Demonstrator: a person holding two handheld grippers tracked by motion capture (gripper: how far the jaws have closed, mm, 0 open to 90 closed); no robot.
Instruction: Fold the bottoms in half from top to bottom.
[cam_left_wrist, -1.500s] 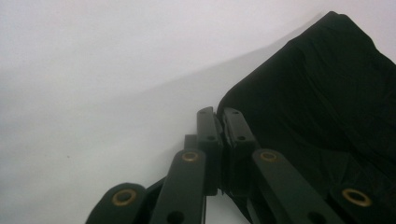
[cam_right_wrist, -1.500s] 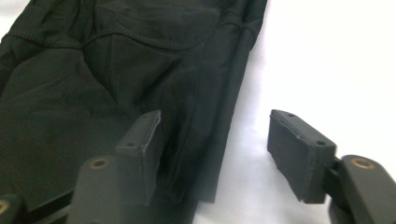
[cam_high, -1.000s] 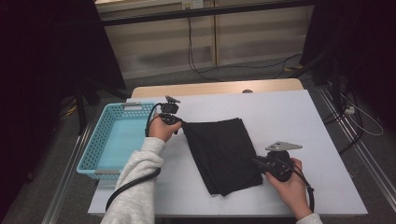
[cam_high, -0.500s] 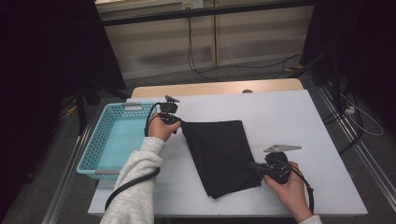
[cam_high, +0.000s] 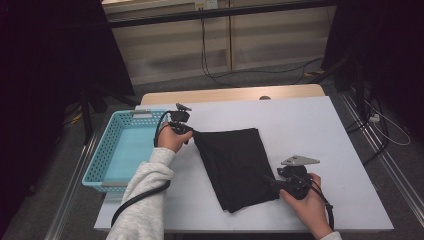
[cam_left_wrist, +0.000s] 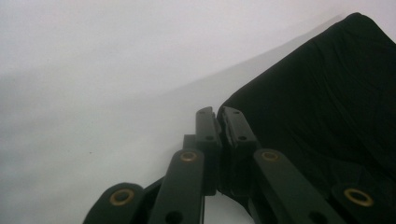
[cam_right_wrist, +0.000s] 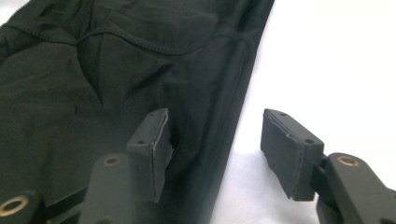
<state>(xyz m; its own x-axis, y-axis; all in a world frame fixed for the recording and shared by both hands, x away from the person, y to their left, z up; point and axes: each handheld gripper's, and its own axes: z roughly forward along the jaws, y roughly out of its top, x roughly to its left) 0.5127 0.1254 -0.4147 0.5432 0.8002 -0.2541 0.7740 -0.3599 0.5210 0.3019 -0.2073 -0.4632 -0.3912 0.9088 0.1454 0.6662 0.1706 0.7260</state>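
Observation:
A black folded cloth (cam_high: 235, 165) lies flat in the middle of the white table (cam_high: 310, 130). My left gripper (cam_high: 192, 132) is at its far left corner, shut on that corner; in the left gripper view the jaws (cam_left_wrist: 219, 114) are pressed together with the cloth (cam_left_wrist: 327, 93) pinched at them. My right gripper (cam_high: 270, 181) is at the cloth's near right edge. Its jaws have just been opening: in the right gripper view the gripper (cam_right_wrist: 217, 122) stands open astride the cloth's hem (cam_right_wrist: 93, 70), one pad over the cloth and the other over bare table.
A light blue plastic basket (cam_high: 100, 150) sits at the table's left edge, just left of my left hand. Bare white table stretches to the right and behind the cloth. Cables lie on the floor beyond the table's far edge.
The right gripper's jaws have spread apart and let go of the cloth's near right edge. The left gripper and the cloth's far corner have stayed put.

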